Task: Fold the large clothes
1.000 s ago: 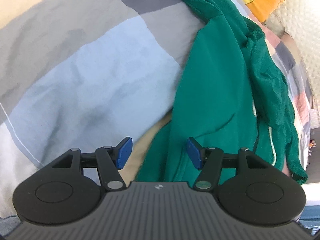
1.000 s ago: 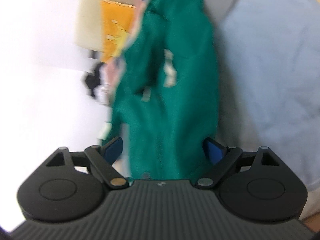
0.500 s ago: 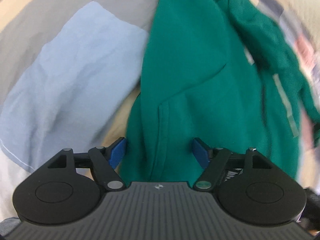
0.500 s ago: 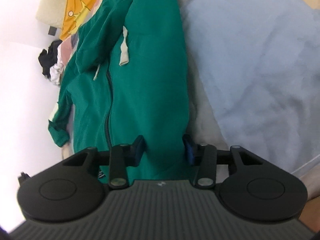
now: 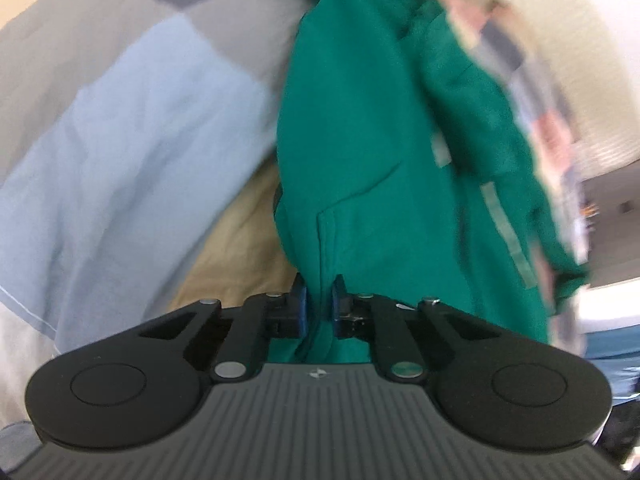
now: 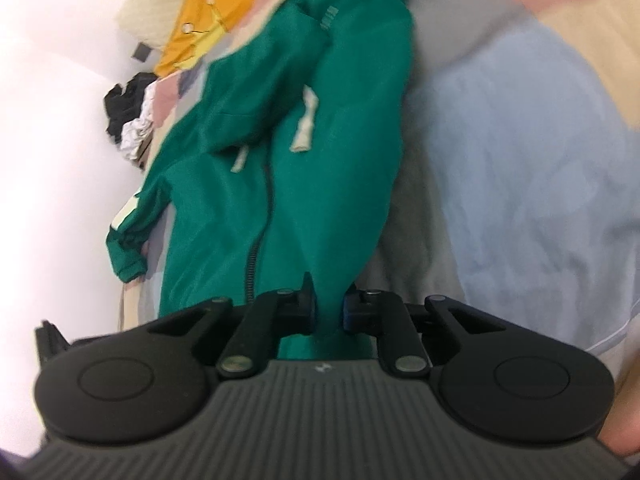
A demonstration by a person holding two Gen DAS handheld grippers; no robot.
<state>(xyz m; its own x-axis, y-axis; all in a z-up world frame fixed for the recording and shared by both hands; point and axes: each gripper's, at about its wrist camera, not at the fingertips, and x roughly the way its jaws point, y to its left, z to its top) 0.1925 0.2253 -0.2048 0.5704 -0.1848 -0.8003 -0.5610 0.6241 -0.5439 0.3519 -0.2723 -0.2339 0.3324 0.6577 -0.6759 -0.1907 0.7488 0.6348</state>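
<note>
The green zip-up jacket (image 6: 304,184) lies stretched along a bed's patchwork cover (image 5: 132,128), its white-striped sleeve toward the cover's edge and its near hem lifted off the blue and beige patches. The left gripper (image 5: 319,300) is closing its jaws with a fold of hem between the blue pads. The right gripper (image 6: 329,304) is closing likewise, green cloth bunched between its pads beside the zip.

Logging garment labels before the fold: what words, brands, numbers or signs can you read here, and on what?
No text is readable.
Green zip-up hooded jacket: small pale print high on it, too blurred to read.
Each black gripper body: a tiny pale emblem, no letters.
</note>
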